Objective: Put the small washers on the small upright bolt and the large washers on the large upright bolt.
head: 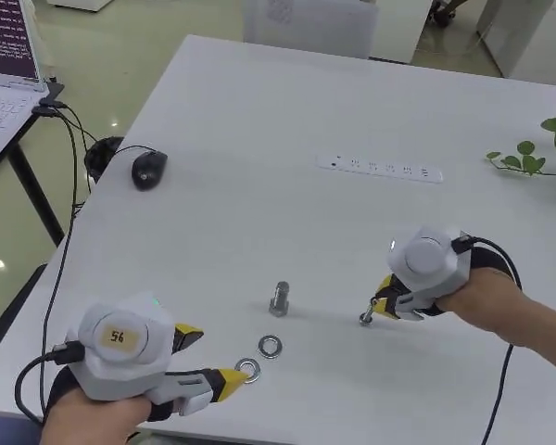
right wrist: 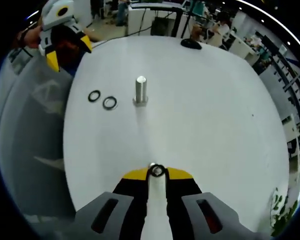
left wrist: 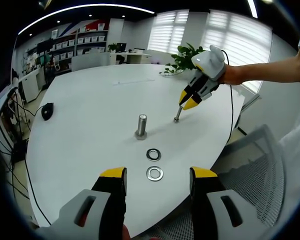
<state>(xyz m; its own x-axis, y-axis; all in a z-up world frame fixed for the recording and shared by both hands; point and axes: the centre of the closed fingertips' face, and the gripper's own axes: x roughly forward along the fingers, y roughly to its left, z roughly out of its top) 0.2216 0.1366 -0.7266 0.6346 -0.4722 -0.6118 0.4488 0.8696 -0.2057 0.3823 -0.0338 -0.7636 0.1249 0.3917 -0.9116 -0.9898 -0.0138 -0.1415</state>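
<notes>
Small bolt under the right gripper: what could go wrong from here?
1. The right gripper pinches what looks like a small washer at the top of the small bolt. The thin bolt stands free on the table, so a sideways push could tip it.
2. Released off-centre, the washer might miss the bolt and roll away.
3. The open left gripper lines up on a flat large washer. A slipped grab could knock the second large washer.

The left gripper (head: 211, 360) has a rounded white-grey housing (head: 100, 369), a yellow label (head: 119, 336) marked 56, a green light (head: 154, 300), yellow-tipped jaws and a black cable (head: 39, 360). The right gripper (head: 382, 301) looks alike, with a black wire (head: 501, 389).
</notes>
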